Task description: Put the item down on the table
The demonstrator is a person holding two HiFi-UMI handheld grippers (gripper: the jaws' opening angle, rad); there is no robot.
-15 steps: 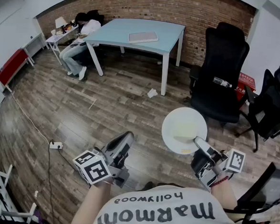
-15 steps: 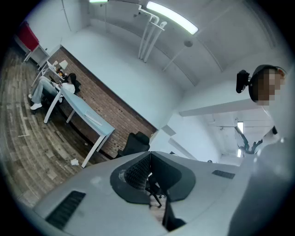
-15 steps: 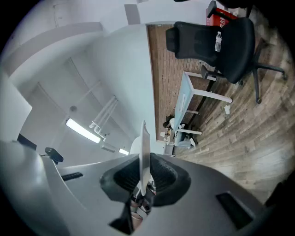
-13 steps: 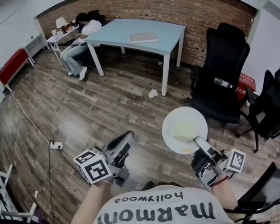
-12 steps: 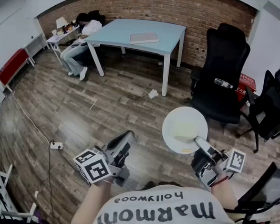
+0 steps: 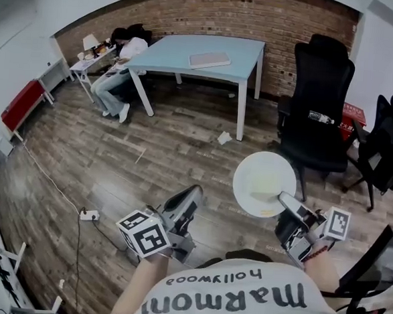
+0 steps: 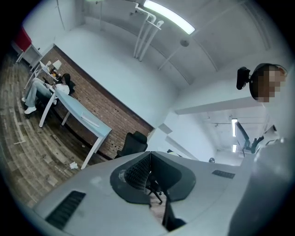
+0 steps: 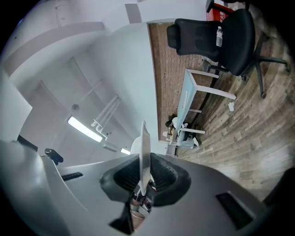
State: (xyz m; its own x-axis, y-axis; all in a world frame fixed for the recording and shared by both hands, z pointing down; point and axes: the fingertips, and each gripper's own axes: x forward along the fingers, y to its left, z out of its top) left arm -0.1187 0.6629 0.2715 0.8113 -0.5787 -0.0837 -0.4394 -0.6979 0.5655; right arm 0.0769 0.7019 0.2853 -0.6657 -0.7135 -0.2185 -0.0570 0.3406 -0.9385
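A white round plate (image 6: 264, 184) hangs over the wooden floor, and my right gripper (image 6: 288, 205) is shut on its near rim. In the right gripper view the plate (image 8: 144, 147) stands edge-on between the pressed pads of that gripper (image 8: 143, 184). My left gripper (image 6: 186, 206) is at lower left of the head view, shut and holding nothing. In its own view its pads (image 7: 150, 177) meet. A light-blue table (image 6: 190, 62) stands far ahead by the brick wall, with a flat grey item (image 6: 210, 59) on it.
A black office chair (image 6: 321, 94) stands to the right of the table, with more dark chairs (image 6: 385, 146) at the far right. A person (image 6: 119, 60) sits at the back left. A power strip (image 6: 90, 214) with its cable and a crumpled paper (image 6: 224, 137) lie on the floor.
The head view has shifted a little, so both grippers and the plate sit slightly further right in the picture. The plate stays gripped; the left gripper stays shut.
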